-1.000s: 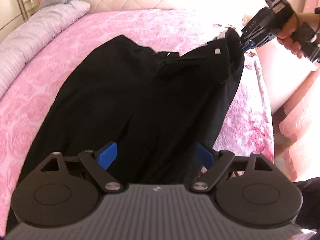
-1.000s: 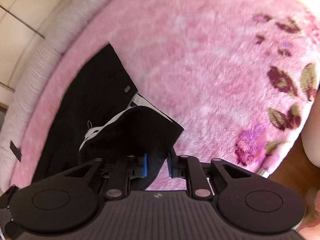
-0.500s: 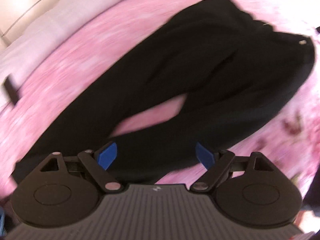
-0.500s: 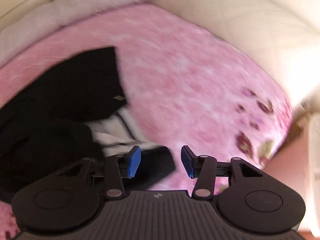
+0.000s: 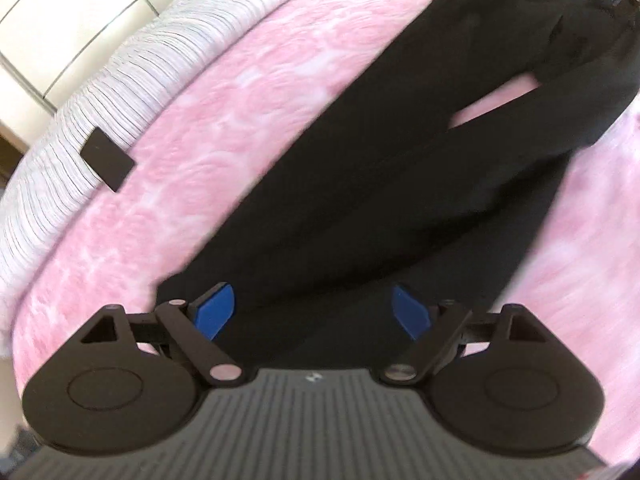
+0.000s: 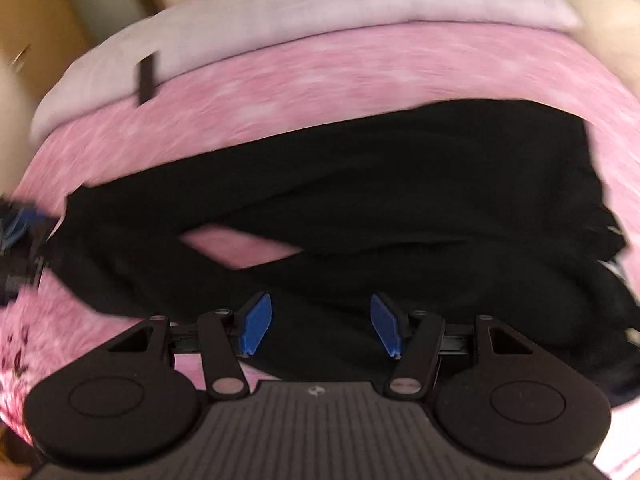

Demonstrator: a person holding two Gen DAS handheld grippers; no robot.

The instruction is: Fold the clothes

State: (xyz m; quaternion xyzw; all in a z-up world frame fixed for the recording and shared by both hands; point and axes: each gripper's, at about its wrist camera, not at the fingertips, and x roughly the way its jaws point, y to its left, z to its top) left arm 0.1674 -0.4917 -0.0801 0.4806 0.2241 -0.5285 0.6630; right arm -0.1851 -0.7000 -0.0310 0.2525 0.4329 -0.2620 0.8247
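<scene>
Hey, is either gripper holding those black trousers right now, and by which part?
Nothing is held. The left gripper stands open above the black trousers; the right gripper is opening, pads clear of the cloth.

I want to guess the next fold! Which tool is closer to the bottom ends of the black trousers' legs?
Probably the left tool: it hangs open right over the leg ends of the black trousers. The right tool, its jaws opening and empty, sits over the middle of the legs.

Each camera rides behind its own gripper, tilted steeply down at the bed from close above. The left wrist view faces along the black trousers (image 5: 400,184) toward 1 o'clock; the right wrist view crosses them toward 12. Both share the trousers, pink blanket (image 5: 224,128) and striped pillow (image 5: 132,68).
</scene>
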